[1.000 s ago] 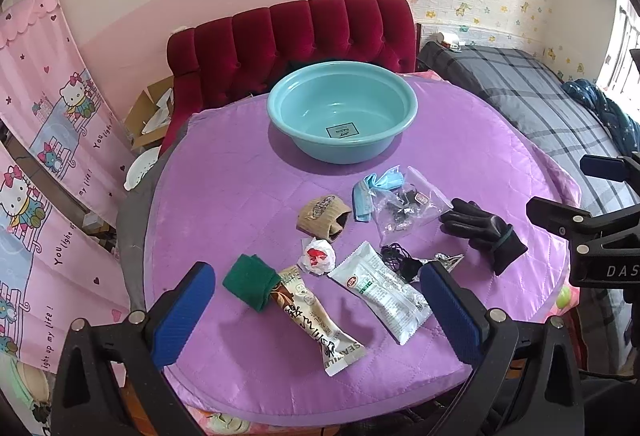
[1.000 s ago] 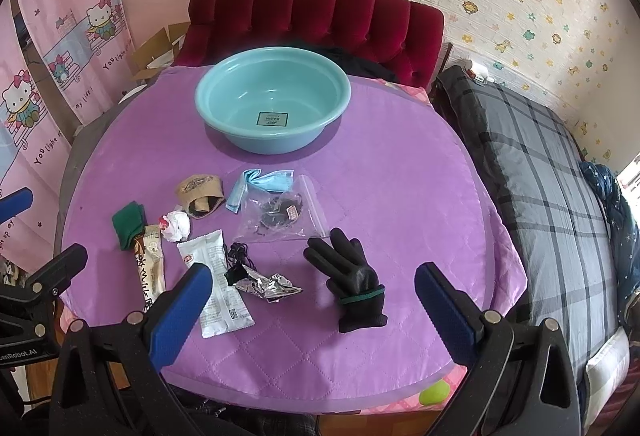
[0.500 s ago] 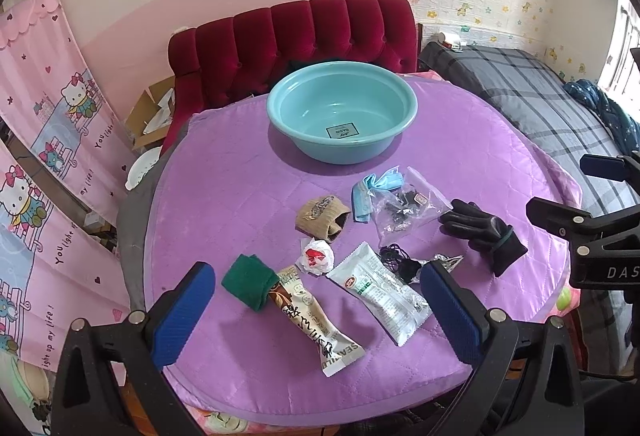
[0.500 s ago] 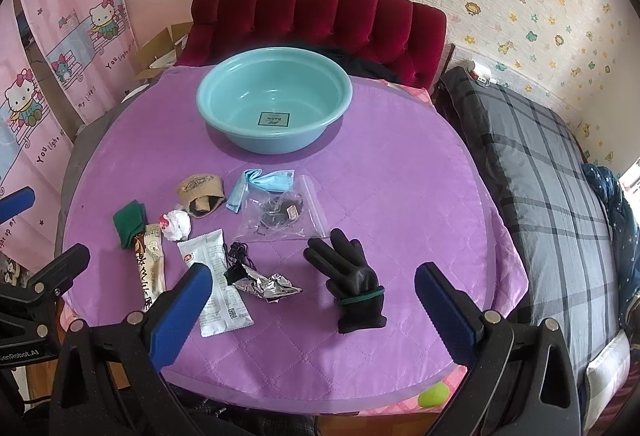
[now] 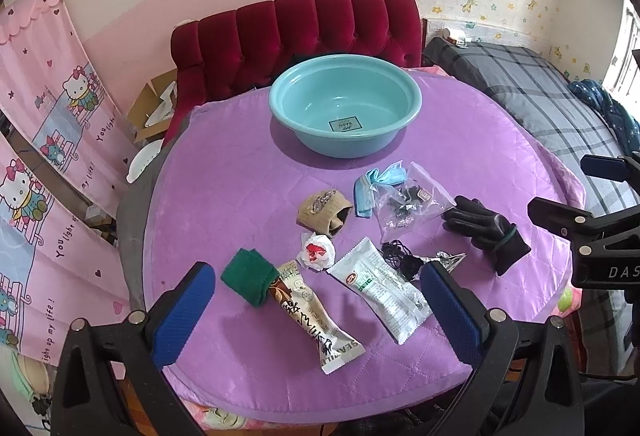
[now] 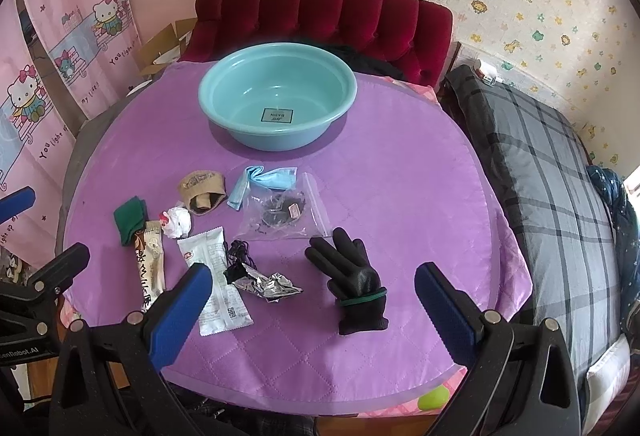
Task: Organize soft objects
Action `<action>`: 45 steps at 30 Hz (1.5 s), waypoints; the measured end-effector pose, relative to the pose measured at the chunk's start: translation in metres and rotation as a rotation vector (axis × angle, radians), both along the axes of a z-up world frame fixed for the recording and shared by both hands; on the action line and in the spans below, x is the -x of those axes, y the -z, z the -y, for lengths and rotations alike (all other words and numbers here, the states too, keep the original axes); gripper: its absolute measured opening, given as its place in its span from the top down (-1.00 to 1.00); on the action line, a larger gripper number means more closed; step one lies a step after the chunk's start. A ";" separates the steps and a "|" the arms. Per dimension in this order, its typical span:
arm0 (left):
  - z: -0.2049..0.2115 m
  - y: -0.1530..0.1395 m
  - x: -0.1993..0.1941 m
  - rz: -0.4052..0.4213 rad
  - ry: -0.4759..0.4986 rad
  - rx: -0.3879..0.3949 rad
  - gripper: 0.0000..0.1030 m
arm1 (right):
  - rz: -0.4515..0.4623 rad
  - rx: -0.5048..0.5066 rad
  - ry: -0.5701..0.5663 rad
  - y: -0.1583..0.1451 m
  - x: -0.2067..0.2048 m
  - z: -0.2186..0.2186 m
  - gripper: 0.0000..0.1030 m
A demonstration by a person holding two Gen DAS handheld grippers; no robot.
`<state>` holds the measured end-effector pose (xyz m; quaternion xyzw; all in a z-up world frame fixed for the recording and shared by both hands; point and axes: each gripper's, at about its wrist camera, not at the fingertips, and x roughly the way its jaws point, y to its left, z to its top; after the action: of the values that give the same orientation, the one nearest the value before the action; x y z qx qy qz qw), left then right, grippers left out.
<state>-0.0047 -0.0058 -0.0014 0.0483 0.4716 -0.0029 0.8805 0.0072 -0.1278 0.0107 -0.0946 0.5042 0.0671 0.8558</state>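
A black glove (image 6: 354, 278) with a green cuff band lies flat near the purple surface's (image 6: 400, 196) front edge, just beside a crumpled foil wrapper (image 6: 270, 286). Both the left claw (image 5: 320, 312) and right claw (image 6: 314, 310) hang spread wide, holding nothing (bare quilt lies right of the glove). The teal basin (image 6: 276, 98) sits at the back.

Behind the purple table (image 5: 224, 172): red velvet headboard (image 5: 304, 32), pink cartoon curtains (image 5: 44, 124), grey checked bed (image 6: 532, 172), cardboard box (image 5: 154, 104).

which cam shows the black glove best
The right wrist view: the black glove lies whole near the frame centre, fingers and green cuff band clear. The left wrist view shows it smaller, off to the right.
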 end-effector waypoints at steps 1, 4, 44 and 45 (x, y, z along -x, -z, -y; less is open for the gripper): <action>0.000 0.000 0.000 -0.002 -0.002 0.001 -1.00 | -0.002 0.000 -0.001 0.001 0.000 0.000 -1.00; -0.001 0.001 -0.001 -0.006 -0.009 0.005 -1.00 | -0.003 -0.001 -0.004 0.002 -0.002 0.001 -1.00; -0.039 0.109 -0.018 -0.167 -0.151 0.076 -1.00 | -0.174 -0.039 0.018 0.109 -0.071 0.061 -1.00; -0.041 0.114 -0.019 -0.170 -0.156 0.082 -1.00 | -0.181 -0.042 0.016 0.115 -0.073 0.062 -1.00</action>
<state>0.0144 0.0348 -0.1153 -0.0251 0.5462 0.0422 0.8362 0.0804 -0.1897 -0.1039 -0.0662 0.5787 0.0792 0.8090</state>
